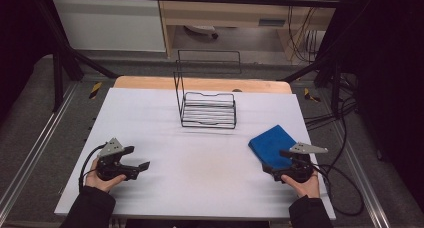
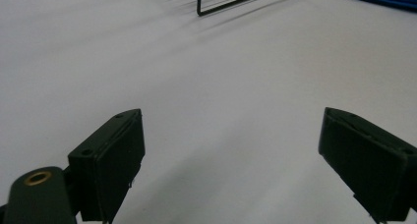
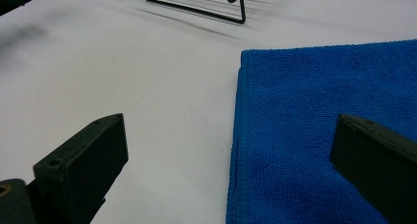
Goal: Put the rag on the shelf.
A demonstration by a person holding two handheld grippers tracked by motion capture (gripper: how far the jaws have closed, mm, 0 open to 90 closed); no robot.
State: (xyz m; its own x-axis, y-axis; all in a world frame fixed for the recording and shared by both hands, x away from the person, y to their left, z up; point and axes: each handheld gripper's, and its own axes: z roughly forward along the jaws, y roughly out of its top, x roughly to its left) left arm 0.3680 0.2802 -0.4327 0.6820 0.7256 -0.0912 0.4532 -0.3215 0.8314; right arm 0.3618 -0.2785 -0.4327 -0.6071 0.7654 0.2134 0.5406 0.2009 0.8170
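- Two hand-held grippers rest low over the table, one in each hand of the person, near the table's front edge in the high view.
- Right hand-held gripper point(image 1: 284, 157): its black jaws stand wide apart with nothing pressed between them; in the right gripper view one jaw is over the bare table and the other over the cloth.
- Folded blue terry cloth point(image 3: 324, 130): it lies flat on the table just ahead of the right hand-held gripper, on the right side of the table point(image 1: 200, 173), its left edge running between the jaws.
- Left hand-held gripper point(image 1: 137, 158): jaws spread wide and empty, above bare white table, well apart from the cloth.
- Black wire rack point(image 1: 207, 108): stands at the far middle of the table, beyond both grippers, its tall back frame upright.
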